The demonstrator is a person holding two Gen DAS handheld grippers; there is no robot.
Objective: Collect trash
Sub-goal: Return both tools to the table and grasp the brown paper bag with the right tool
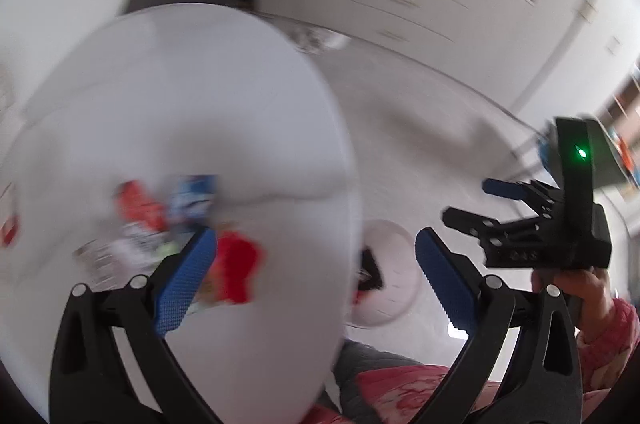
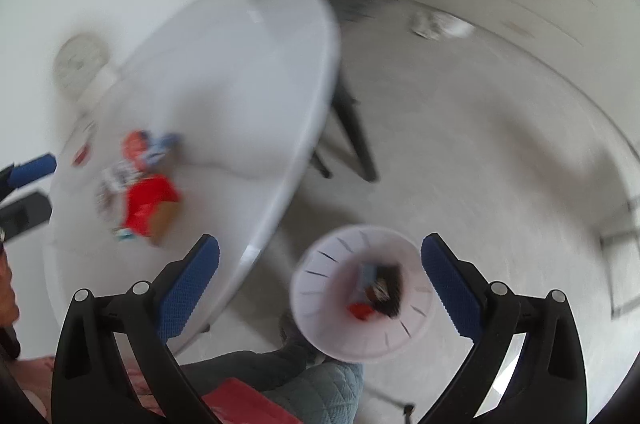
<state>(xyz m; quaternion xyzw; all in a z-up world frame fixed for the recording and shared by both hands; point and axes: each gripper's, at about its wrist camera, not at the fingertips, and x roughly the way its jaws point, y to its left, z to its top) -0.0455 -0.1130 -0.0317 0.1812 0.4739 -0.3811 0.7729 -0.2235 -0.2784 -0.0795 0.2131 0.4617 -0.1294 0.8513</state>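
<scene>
Both views are blurred by motion. A pile of wrappers lies on the round white table (image 1: 180, 96): a red wrapper (image 1: 238, 268), a blue and white one (image 1: 192, 202) and a black and white one (image 1: 120, 252). The pile shows in the right wrist view too (image 2: 140, 192). My left gripper (image 1: 316, 276) is open and empty above the table's right edge. My right gripper (image 2: 320, 280) is open and empty above a white trash bin (image 2: 320, 304) on the floor, which holds red and dark trash (image 2: 376, 288). The right gripper also shows in the left wrist view (image 1: 476, 204).
The bin (image 1: 388, 304) stands on the pale floor beside the table. The table's dark legs (image 2: 356, 132) reach the floor. White cabinets (image 1: 440, 4) line the far wall. A white fan (image 2: 80, 64) stands behind the table. My legs (image 2: 304, 384) are below.
</scene>
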